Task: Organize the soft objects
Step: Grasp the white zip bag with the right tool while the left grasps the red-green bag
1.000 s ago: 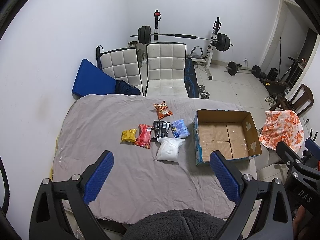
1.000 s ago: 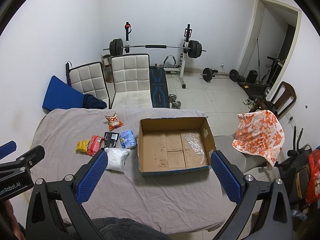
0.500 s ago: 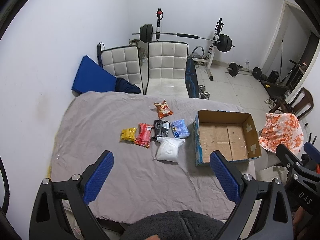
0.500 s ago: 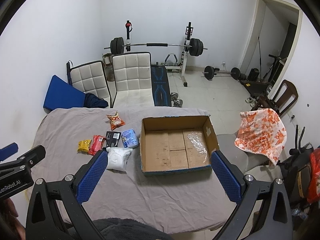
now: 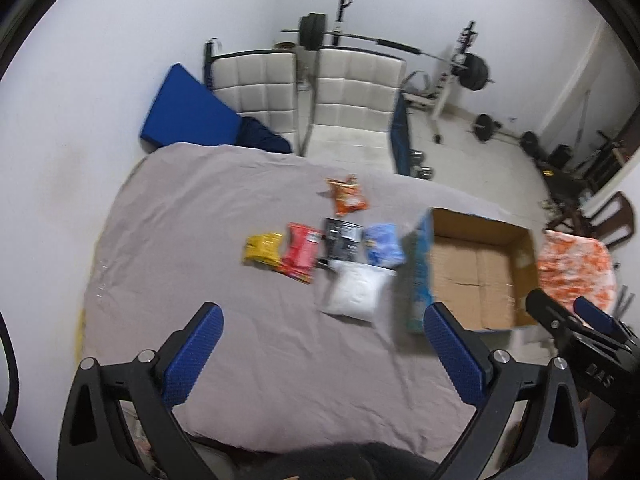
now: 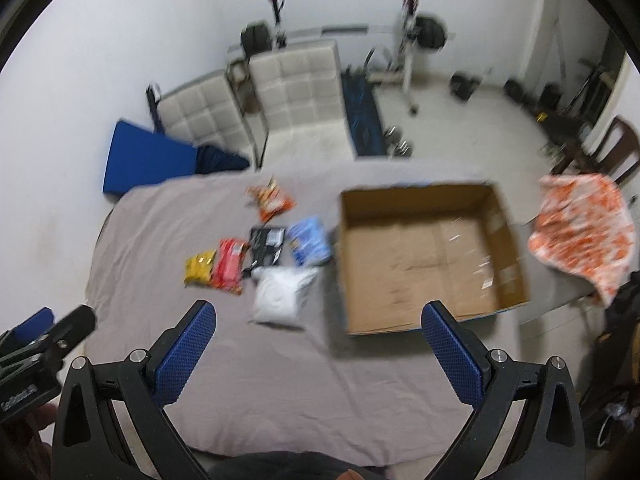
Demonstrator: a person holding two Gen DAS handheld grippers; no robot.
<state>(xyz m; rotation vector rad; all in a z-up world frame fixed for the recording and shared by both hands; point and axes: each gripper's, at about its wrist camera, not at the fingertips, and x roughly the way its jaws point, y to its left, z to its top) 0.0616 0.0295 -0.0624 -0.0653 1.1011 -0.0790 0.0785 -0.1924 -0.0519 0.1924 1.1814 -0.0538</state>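
The tabletop (image 5: 200, 240) is covered with a grey cloth. Left to right, a row of soft packets is noted: a yellow packet (image 5: 263, 247), a red packet (image 5: 301, 251), a black packet (image 5: 342, 239) and a blue packet (image 5: 383, 245), with an orange packet (image 5: 346, 196) behind and a white bag (image 5: 356, 295) in front. An empty cardboard box (image 6: 424, 256) stands just right of the row.

The left hand-held gripper (image 5: 320, 354) is seen with jaws opening, nothing between them; the white bag lies ahead and slightly right of it, its long axis roughly along the line of approach. The right hand-held gripper (image 6: 318, 354) is spread wide and empty; the bag lies ahead-left, the box ahead-right. The left hand-held gripper is judged nearer to the packets.

Packet print is too blurred to read.
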